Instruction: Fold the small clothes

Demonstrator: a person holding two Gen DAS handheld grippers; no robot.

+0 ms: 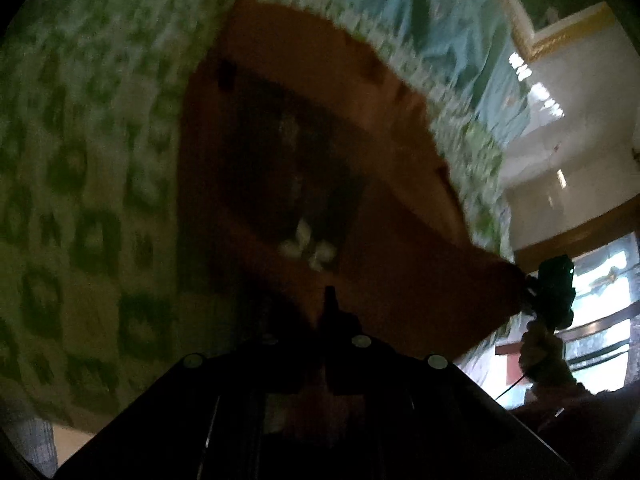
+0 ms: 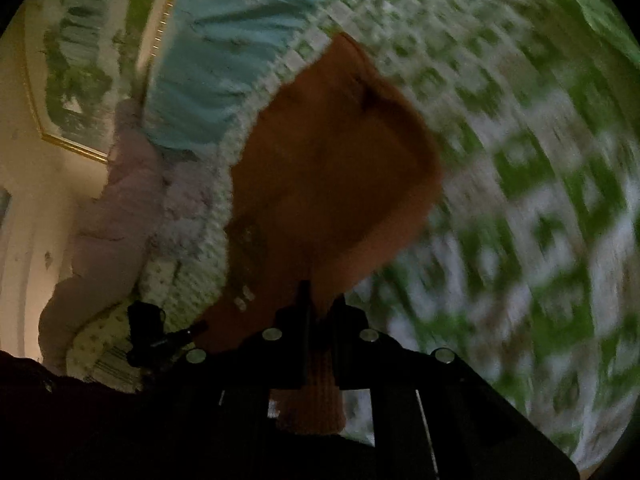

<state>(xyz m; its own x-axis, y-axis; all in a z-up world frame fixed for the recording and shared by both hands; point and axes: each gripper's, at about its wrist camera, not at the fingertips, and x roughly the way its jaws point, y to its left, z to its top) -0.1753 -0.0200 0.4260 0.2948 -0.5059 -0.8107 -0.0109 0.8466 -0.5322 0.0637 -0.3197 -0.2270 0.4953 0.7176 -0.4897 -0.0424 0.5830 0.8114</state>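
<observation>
A small orange garment point(image 1: 360, 168) with a dark printed panel hangs stretched above the green-and-white patterned bedspread point(image 1: 80, 160). My left gripper point(image 1: 332, 308) is shut on its near edge. My right gripper point(image 2: 316, 304) is shut on another edge of the same garment point(image 2: 340, 152). The right gripper also shows in the left wrist view point(image 1: 554, 292), holding the garment's corner. The left gripper shows in the right wrist view point(image 2: 156, 336) at the garment's lower left corner. Both views are blurred by motion.
A light blue cloth point(image 1: 452, 12) lies on the bedspread beyond the garment, also in the right wrist view point(image 2: 224, 64). A pale pink cloth pile point(image 2: 120, 208) lies near the bed's edge. A gold-framed picture point(image 2: 76, 72) hangs on the wall. A bright window point(image 1: 600, 300) is at right.
</observation>
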